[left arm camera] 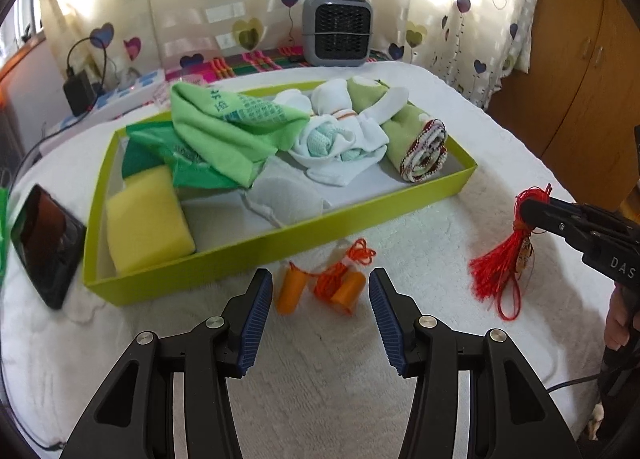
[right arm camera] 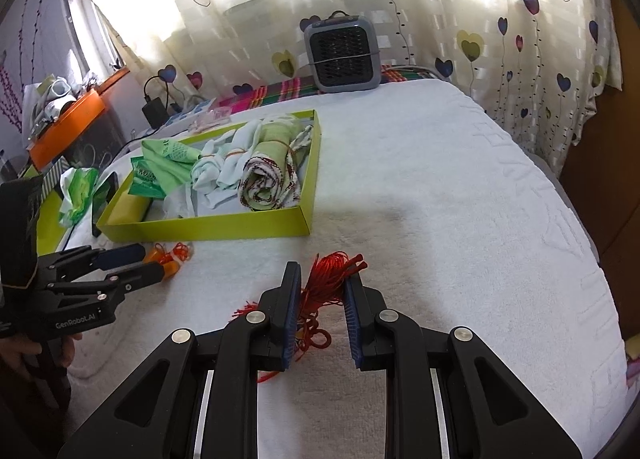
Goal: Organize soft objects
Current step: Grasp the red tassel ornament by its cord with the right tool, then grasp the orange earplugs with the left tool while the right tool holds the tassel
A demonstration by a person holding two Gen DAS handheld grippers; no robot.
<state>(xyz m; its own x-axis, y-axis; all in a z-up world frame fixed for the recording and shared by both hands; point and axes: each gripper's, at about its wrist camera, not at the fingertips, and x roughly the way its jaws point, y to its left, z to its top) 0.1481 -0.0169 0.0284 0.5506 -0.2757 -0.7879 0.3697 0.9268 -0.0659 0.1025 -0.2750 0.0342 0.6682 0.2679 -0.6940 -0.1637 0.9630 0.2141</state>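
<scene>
The green box sits on a white towel, and everything here is placed from that box. At its left end lies a yellow sponge. Next come green cloths, white socks and a rolled towel at its right end. All of these are already inside.

Just in front of the box, near its middle, lie the orange plugs with their orange string. The left tool is spread wide, with one finger on each side of the plugs. It does not pinch them yet. To do this well, it should go a bit lower and close on one fat plug, not on the thin string. The string could slip out.

In front of the box and off past its right end is the red tassel. The right tool is around the top of it, where the threads are bunched. Its fingers look nearly pressed together, but I cannot tell if they pinch the threads yet. It should squeeze the thick bunch, then lift slowly so the loose ends do not drag. Both things look ready to go into the box.
</scene>
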